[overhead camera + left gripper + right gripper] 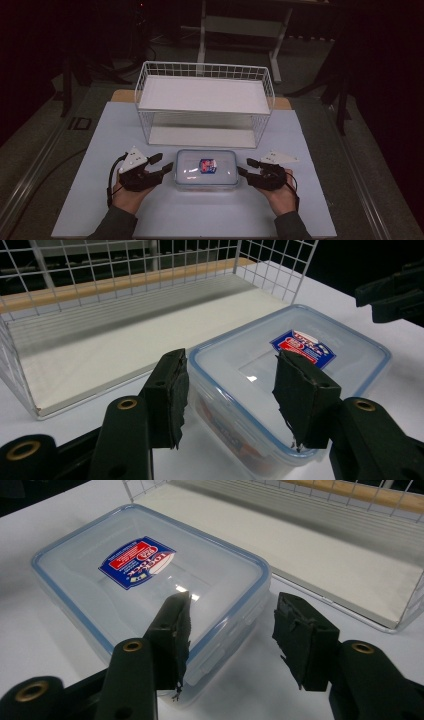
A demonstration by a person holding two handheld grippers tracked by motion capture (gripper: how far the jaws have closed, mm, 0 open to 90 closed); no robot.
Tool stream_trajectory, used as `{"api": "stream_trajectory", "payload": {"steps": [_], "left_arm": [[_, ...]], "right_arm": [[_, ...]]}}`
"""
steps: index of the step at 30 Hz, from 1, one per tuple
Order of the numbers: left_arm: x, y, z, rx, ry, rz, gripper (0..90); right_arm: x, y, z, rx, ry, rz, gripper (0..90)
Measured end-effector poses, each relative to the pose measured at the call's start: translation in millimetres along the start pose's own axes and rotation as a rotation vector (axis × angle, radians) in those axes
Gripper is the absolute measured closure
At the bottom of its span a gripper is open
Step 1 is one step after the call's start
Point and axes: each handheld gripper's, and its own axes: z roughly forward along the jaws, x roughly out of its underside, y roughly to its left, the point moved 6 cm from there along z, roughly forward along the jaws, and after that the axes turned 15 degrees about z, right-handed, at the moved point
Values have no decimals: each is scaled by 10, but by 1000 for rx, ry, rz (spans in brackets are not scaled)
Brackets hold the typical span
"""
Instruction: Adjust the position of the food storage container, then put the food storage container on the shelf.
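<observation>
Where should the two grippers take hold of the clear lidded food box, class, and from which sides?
Grip the food box at its two short ends, left gripper from the left, right gripper from the right. It lies flat and looks too wide for one gripper.

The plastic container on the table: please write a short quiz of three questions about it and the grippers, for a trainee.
1. True or false: the lid is on the plastic container.
2. What stands behind the container? A) wire shelf rack B) bucket C) lamp
3. Are the left gripper and right gripper open or shut?

Key: 1 true; 2 A; 3 both open, one at each end, not pressing on it.
</observation>
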Motion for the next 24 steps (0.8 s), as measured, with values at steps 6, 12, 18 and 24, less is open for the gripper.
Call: {"api": "stream_trajectory", "payload": {"steps": [6,12,18,24], "left_arm": [[12,23,92,3,12,-16,434],[41,36,196,14,25,-25,421],[84,25,261,28,47,-33,400],[109,33,310,59,53,-75,351]], "right_arm": [[2,-35,23,2,-3,30,452],[14,-79,23,6,-7,52,426],[26,-91,41,-3,-6,77,403],[20,-99,59,-36,-5,119,354]]}}
